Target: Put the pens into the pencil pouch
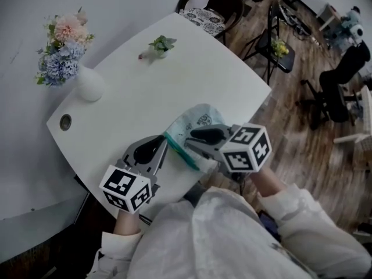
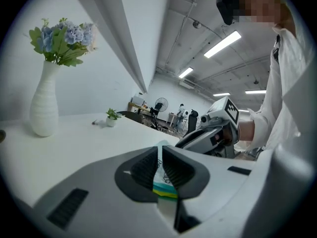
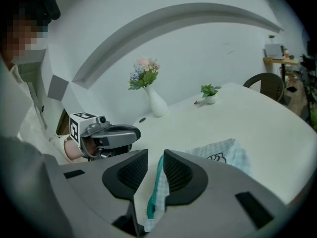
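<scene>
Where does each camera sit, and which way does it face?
Head view: on the person's head, facing steeply down at the white table; left tongs, right tongs, sleeves show.
Left gripper view: on the left tongs, facing across the table; jaws clamp the pencil pouch; right tongs show.
Right gripper view: on the right tongs, facing the wall; jaws apart around the pouch edge; left tongs show.
Shared: both gripper views show the flower vase.

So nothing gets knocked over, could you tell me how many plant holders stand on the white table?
2: a white vase of pink and blue flowers at the table's left edge; a small white pot of greenery near its far edge.
</scene>
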`<state>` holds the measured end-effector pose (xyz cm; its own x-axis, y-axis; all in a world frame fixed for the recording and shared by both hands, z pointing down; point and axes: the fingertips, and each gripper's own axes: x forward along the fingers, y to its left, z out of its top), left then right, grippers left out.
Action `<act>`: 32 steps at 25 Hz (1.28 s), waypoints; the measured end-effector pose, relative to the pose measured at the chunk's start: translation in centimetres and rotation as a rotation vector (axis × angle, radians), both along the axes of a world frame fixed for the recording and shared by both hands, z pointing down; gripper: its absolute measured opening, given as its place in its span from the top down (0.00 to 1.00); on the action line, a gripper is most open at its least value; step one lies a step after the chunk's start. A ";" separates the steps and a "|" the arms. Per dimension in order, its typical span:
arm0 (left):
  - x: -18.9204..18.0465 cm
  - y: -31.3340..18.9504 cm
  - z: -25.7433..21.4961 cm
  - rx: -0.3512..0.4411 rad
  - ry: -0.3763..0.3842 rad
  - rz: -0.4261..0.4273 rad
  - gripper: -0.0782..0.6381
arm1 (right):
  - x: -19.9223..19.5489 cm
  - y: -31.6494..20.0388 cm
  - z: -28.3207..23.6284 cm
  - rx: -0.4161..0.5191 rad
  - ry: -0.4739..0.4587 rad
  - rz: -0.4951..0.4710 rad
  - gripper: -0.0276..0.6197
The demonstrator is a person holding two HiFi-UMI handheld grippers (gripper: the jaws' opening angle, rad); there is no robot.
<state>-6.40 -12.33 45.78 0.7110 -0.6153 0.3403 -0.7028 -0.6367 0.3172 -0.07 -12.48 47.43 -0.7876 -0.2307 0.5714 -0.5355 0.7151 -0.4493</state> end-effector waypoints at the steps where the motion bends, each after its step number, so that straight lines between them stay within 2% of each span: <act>1: 0.0 -0.1 -0.4 0.006 0.008 -0.010 0.85 | 0.0 -0.2 -0.5 0.013 -0.011 0.017 0.82; 8: 0.4 -0.4 -2.5 0.053 0.031 -0.066 0.85 | 0.4 -1.2 -3.6 0.098 -0.105 0.151 0.82; 16: 1.1 0.4 -3.5 0.083 0.002 -0.084 0.87 | 1.6 -0.7 -5.9 0.222 -0.185 0.256 0.82; 19: 1.3 0.7 -3.7 0.084 0.002 -0.087 0.87 | 1.6 -0.1 -7.0 0.269 -0.222 0.274 0.89; 23: 1.7 1.1 -3.7 0.081 -0.004 -0.075 0.88 | 1.6 0.6 -8.2 0.314 -0.266 0.299 0.93; 32: 2.0 1.9 -2.6 0.038 -0.051 -0.056 0.88 | 1.9 1.6 -7.6 0.293 -0.257 0.332 0.95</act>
